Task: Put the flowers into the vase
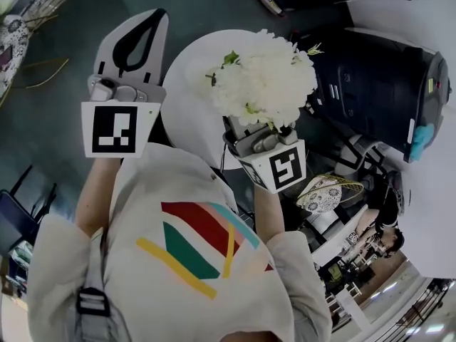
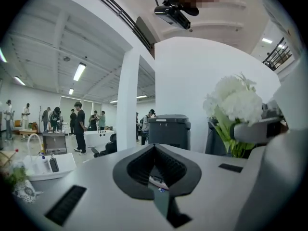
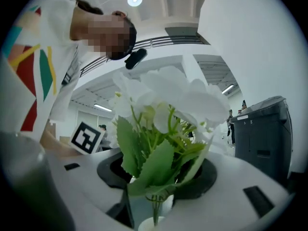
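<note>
A bunch of white flowers [image 1: 263, 80] with green leaves stands upright above my right gripper [image 1: 265, 125], which is shut on the stems. In the right gripper view the leaves and blooms [image 3: 163, 124] fill the middle, and the stems run down between the jaws of that gripper [image 3: 156, 186]. A small white round thing [image 3: 151, 224] shows below the stems; I cannot tell what it is. My left gripper [image 1: 146, 27] is held up to the left, shut with nothing in it. From the left gripper view the flowers [image 2: 236, 102] are at the right. No vase shows clearly.
A round white table [image 1: 187, 109] lies below both grippers. A black bin or machine [image 1: 370, 84] stands to its right, next to a white wall [image 1: 420, 20]. A grey cabinet [image 2: 168, 131] and several people [image 2: 79, 124] are farther off in the hall.
</note>
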